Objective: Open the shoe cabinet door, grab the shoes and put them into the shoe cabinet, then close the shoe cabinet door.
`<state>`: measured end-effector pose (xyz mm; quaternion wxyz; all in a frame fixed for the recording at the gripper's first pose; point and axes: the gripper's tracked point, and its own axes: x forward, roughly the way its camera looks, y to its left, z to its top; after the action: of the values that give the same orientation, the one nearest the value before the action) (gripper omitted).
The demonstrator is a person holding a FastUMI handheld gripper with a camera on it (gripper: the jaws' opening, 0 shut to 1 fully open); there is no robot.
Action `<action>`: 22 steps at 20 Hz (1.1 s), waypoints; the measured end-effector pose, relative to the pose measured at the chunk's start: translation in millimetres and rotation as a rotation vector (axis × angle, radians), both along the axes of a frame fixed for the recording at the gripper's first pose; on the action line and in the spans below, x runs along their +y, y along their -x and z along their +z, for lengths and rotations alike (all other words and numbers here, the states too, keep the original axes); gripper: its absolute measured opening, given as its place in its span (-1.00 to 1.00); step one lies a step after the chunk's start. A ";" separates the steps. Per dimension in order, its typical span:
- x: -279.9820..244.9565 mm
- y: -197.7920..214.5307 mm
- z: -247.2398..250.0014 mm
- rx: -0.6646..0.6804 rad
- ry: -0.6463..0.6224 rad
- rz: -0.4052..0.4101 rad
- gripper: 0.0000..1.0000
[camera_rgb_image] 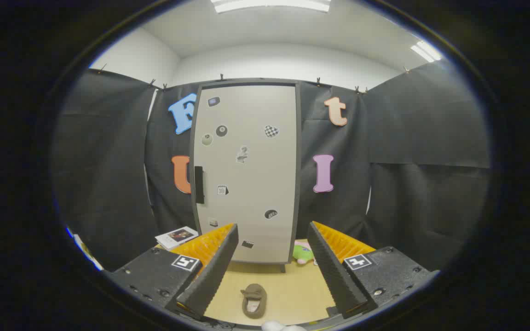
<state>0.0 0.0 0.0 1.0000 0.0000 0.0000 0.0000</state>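
1. While the tongs (pixel 272 234) hang above the wooden worktop (pixel 292 289), their two fingers (pixel 212 266) stand wide apart and hold nothing.
2. A small brown shoe (pixel 253 299) lies on the worktop between the two fingers, low down near their bases, touching neither of them.
3. Beyond the fingertips stands the shoe cabinet (pixel 246 170), upright against the booth's black cloth wall; its pale door (pixel 251 202) with a dark frame is shut.
4. A dark vertical handle (pixel 198 185) sits on the door's left edge, about halfway up.
5. Several small stickers (pixel 271 131) are scattered over the door's face.
6. A green and pink soft toy (pixel 303 253) rests on the worktop at the cabinet's lower right corner, just ahead of the right finger's tip.
7. A white booklet (pixel 176 236) lies on the worktop left of the cabinet, beside the left finger's tip.
8. A small white object (pixel 276 326) peeks in at the near edge of the worktop; what it is cannot be told.
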 end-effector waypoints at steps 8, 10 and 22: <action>6.0 -0.9 -5.5 0.015 0.010 -0.020 0.98; 7.9 -0.1 -5.2 0.015 0.009 -0.026 0.98; 76.3 -54.5 -11.8 0.052 -0.025 0.038 0.98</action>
<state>54.5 76.3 -11.8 0.9994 0.0125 0.0258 0.0192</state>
